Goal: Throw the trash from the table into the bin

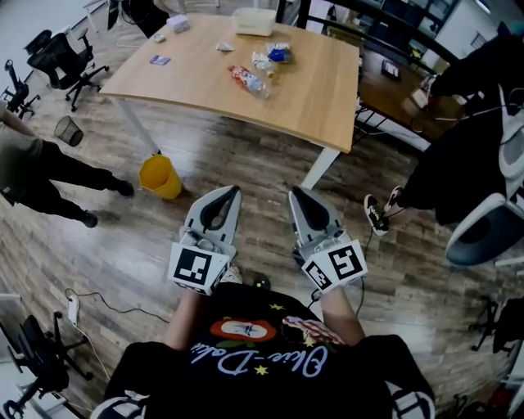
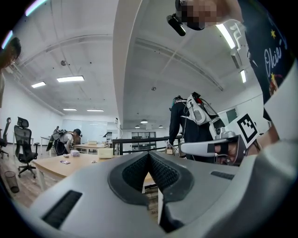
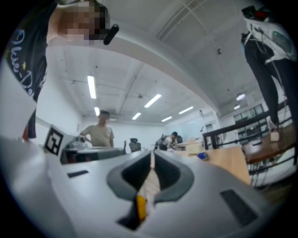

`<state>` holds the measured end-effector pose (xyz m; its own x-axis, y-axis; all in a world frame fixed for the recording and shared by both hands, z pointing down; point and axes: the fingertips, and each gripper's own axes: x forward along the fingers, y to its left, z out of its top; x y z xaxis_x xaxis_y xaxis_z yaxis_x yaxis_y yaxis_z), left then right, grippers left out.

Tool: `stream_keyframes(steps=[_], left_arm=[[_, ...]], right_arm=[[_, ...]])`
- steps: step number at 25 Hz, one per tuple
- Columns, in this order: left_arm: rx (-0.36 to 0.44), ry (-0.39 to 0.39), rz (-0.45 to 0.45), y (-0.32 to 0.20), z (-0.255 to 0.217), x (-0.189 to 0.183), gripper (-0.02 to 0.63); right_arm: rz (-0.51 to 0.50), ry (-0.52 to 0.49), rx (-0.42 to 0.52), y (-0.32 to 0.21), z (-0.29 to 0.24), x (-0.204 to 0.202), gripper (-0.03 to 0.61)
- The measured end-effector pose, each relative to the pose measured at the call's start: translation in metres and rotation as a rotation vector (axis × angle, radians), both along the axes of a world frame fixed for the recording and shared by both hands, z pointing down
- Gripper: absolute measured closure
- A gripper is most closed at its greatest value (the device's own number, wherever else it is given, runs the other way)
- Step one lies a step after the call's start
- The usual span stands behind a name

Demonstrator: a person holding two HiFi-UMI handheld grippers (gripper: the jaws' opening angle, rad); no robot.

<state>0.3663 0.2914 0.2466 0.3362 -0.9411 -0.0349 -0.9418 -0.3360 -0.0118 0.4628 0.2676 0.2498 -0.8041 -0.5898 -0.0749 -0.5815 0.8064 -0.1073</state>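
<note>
A wooden table [image 1: 327,90] stands ahead of me with trash on it: a crushed plastic bottle [image 1: 249,80], a crumpled wrapper [image 1: 262,61], a blue packet [image 1: 279,54] and small scraps [image 1: 160,60]. A yellow bin [image 1: 160,177] sits on the floor by the table's near left leg. My left gripper [image 1: 232,191] [image 2: 149,154] and right gripper [image 1: 295,192] [image 3: 152,153] are held side by side over the floor, short of the table. They point level at the table. Both are shut with nothing in them.
A white box [image 1: 254,20] stands at the table's far edge. A person [image 1: 33,164] walks at the left near a black mesh basket [image 1: 68,129] and office chairs [image 1: 61,57]. Another person in black [image 1: 467,139] stands at the right, with a shoe [image 1: 375,214] near my path. Cables [image 1: 106,307] lie on the floor.
</note>
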Motion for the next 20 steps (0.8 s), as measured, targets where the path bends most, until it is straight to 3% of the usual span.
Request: stream_keyframes(steps=[7,17,20], left_arm=[[0.041,-0.014,0.046,-0.047,0.006,-0.008,0.603],[0.025,0.006,0.102,-0.131,0.001,-0.039,0.603],[0.038,-0.038,0.123,-0.156,-0.002,-0.054,0.603]], right_arm=[[0.023,0.014,0.009,-0.035,0.005,-0.011,0.571],[0.080,0.027,0.010,-0.108,0.001,-0.048,0.571],[0.097,0.031,0.009,-0.130,-0.002,-0.066,0.571]])
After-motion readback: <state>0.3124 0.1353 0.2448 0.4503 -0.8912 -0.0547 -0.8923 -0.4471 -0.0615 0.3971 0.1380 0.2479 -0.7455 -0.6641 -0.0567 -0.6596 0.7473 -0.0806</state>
